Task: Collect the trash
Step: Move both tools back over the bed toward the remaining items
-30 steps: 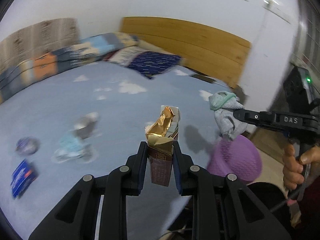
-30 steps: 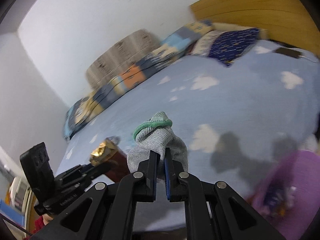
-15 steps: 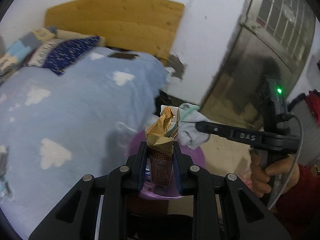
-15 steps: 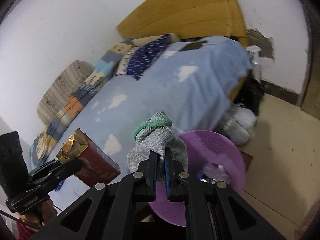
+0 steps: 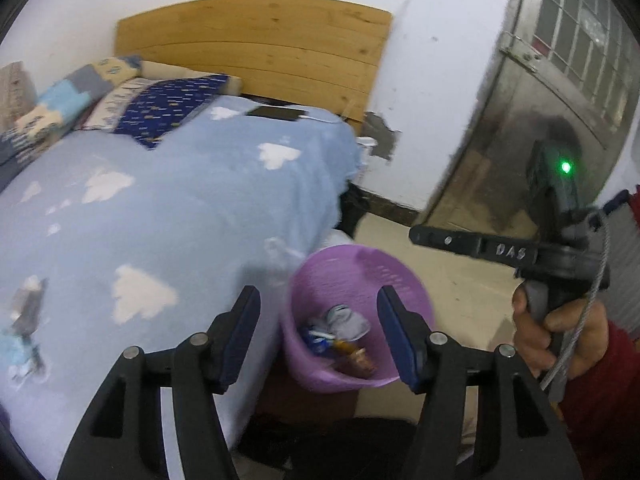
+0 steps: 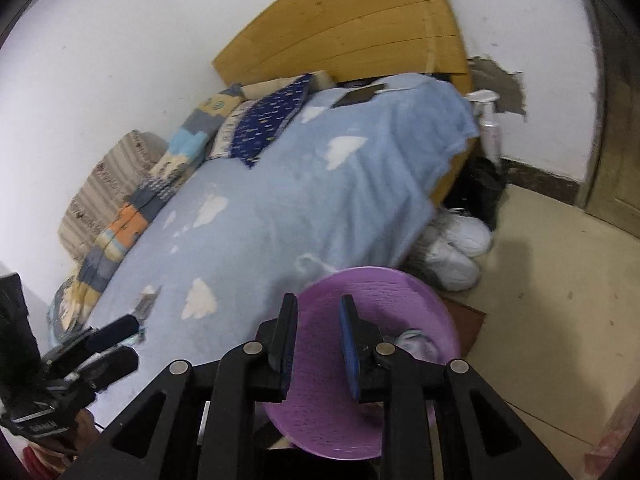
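Release step: left gripper [image 5: 318,332] and right gripper [image 6: 318,344], jaws opening and empty, hover above the round purple plastic basket [image 5: 400,280] holding dropped trash; next, remaining bed litter.

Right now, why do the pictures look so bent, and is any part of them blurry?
Both views are fisheye: the headboard bows and the corners go black. Left wrist view: the purple basket and the items on the blanket are smeared. Right wrist view: the basket rim is soft, the floor sharper.
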The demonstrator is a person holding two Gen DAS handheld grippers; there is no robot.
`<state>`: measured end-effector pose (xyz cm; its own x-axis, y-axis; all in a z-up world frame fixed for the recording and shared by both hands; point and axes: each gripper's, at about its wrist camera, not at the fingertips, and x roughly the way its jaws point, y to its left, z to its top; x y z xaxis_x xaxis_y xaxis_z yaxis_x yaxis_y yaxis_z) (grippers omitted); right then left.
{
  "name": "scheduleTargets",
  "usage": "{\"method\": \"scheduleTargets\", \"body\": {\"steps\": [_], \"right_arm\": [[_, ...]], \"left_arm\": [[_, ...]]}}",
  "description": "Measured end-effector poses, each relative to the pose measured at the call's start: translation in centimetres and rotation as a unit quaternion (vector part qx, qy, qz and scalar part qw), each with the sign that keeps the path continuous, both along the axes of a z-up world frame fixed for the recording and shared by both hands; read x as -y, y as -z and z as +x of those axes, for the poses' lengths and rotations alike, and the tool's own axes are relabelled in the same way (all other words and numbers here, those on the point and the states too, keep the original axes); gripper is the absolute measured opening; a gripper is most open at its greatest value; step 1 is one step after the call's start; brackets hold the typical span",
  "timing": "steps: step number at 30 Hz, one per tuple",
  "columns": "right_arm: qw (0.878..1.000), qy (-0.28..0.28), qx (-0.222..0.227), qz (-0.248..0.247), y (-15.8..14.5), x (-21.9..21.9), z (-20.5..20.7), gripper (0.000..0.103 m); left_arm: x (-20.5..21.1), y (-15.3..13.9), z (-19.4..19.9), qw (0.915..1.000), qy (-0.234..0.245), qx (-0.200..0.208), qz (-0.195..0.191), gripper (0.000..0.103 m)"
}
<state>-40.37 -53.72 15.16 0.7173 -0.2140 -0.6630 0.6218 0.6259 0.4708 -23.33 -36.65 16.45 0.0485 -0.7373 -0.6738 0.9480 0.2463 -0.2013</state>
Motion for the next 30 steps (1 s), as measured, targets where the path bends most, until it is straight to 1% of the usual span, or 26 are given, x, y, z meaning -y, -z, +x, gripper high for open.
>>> {"method": "scheduleTargets", "body": {"steps": [2, 3, 5, 9, 10, 14, 16, 18, 20, 21, 23, 24, 26, 29, 30], "right_arm": [[1.000, -0.027, 0.007, -0.001, -0.5, -1.1, 1.6, 0.025], [0.999, -0.041, 0.009, -0.005, -0.8, -1.8, 2.6, 0.026], [0.997, -0.076, 0.012, -0.012, -1.4, -3.4, 4.8, 0.027], [0.989, -0.143, 0.022, -0.026, -2.8, -7.2, 9.7, 0.028], [0.986, -0.159, 0.025, -0.032, -3.2, -8.2, 10.9, 0.029], [0.974, -0.218, 0.034, -0.049, -4.6, -12.6, 15.7, 0.035], [0.966, -0.253, 0.038, -0.048, -5.2, -15.3, 18.6, 0.039], [0.959, -0.278, 0.040, -0.047, -5.4, -17.3, 20.7, 0.043], [0.952, -0.302, 0.037, -0.042, -5.3, -19.6, 23.1, 0.044], [0.948, -0.314, 0.034, -0.036, -5.2, -20.6, 24.5, 0.044], [0.944, -0.327, 0.030, -0.018, -4.4, -22.3, 26.7, 0.044], [0.943, -0.330, 0.029, -0.012, -4.0, -22.8, 27.4, 0.044], [0.943, -0.333, 0.020, -0.003, -2.7, -23.8, 29.0, 0.044], [0.941, -0.337, 0.006, 0.011, -0.7, -24.5, 30.2, 0.044], [0.941, -0.338, -0.003, 0.021, 0.4, -24.5, 30.5, 0.044]], "left_arm": [[-2.2, 0.2, 1.1, 0.9997, -0.022, 0.006, 0.000, 0.062], [-3.6, 0.3, 1.9, 0.9991, -0.042, 0.011, 0.002, 0.062], [-5.9, 0.5, 3.1, 0.9980, -0.063, 0.008, 0.002, 0.063], [-11.7, 0.7, 5.8, 0.9928, -0.119, 0.015, 0.004, 0.063], [-13.1, 0.7, 6.4, 0.9911, -0.132, 0.018, 0.006, 0.065], [-19.0, 0.7, 9.9, 0.9806, -0.194, 0.023, 0.008, 0.069], [-22.3, 0.8, 12.4, 0.9713, -0.236, 0.024, 0.008, 0.072], [-25.6, 1.2, 15.3, 0.9580, -0.286, 0.025, 0.009, 0.077], [-28.3, 1.8, 18.2, 0.9432, -0.331, 0.022, 0.013, 0.077], [-30.0, 2.4, 19.9, 0.9331, -0.359, 0.017, 0.012, 0.077], [-33.0, 3.9, 23.3, 0.9092, -0.416, 0.002, 0.011, 0.077], [-34.6, 5.0, 25.2, 0.8939, -0.448, -0.013, 0.012, 0.077], [-36.7, 6.5, 27.8, 0.8772, -0.479, -0.034, 0.006, 0.077], [-38.2, 8.4, 30.2, 0.8598, -0.508, -0.051, 0.005, 0.077], [-38.5, 9.2, 31.0, 0.8570, -0.511, -0.064, -0.002, 0.077]]}}
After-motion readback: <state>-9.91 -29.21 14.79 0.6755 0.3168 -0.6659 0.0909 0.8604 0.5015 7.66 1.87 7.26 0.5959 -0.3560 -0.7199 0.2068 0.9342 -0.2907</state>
